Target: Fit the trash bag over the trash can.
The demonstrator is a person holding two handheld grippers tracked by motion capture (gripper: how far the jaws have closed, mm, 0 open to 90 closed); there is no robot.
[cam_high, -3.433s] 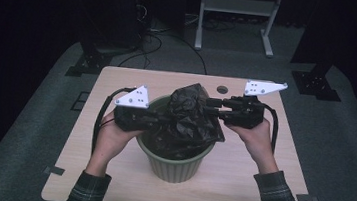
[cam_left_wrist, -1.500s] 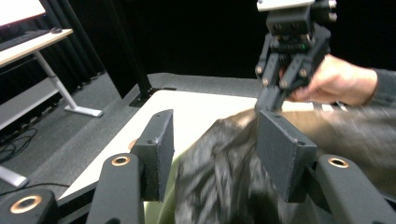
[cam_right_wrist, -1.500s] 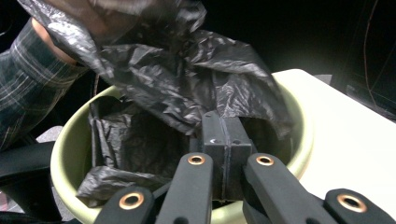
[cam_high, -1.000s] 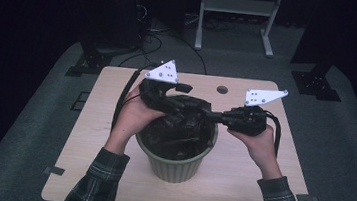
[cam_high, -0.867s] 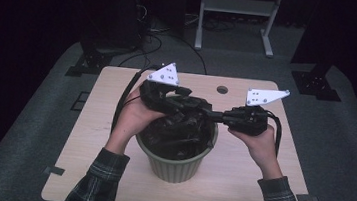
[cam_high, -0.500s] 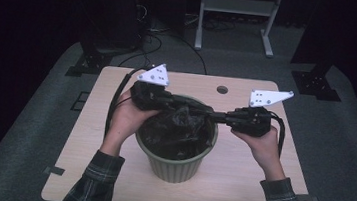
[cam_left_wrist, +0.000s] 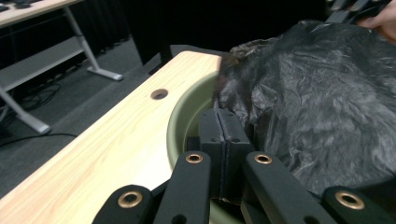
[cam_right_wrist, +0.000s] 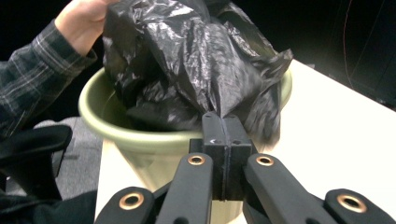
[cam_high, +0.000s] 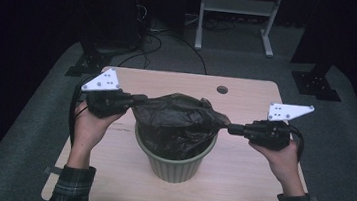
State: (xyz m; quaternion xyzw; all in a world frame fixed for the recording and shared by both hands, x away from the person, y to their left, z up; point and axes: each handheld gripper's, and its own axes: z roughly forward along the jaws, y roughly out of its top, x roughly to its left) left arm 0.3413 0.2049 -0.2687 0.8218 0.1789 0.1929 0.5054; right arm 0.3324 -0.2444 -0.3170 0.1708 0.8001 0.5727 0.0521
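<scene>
A dim room with dark curtains and grey carpet surrounds a light wooden table (cam_high: 239,177), where a person works with a two-jaw gripper in each hand. The left gripper (cam_high: 139,99), held over the table's left half, has its black jaws pressed flat together on the edge of a black plastic bag (cam_high: 176,123); in the left gripper view the jaws meet with no gap just above the inner rim of a green pot (cam_left_wrist: 180,119), the crinkled film bunching up beside them. The right gripper (cam_high: 231,128), held out over the table's right side, likewise has its jaws clamped on the opposite edge of the bag (cam_right_wrist: 196,60), and the right gripper view shows the plastic drawn into a pinched point where the jaws close on it. Between the two tools the bag is stretched wide across the mouth of the pot (cam_high: 175,163), sagging down inside it while its rim rides above the lip. The pot stands upright near the middle of the table, nearer the person's edge. Plaid sleeves (cam_high: 71,190) frame the bottom of the high view. A small round hole (cam_high: 222,90) marks the tabletop's far side, and beyond it stand a white metal frame (cam_high: 236,8), black stand bases and loose cables on the floor.
</scene>
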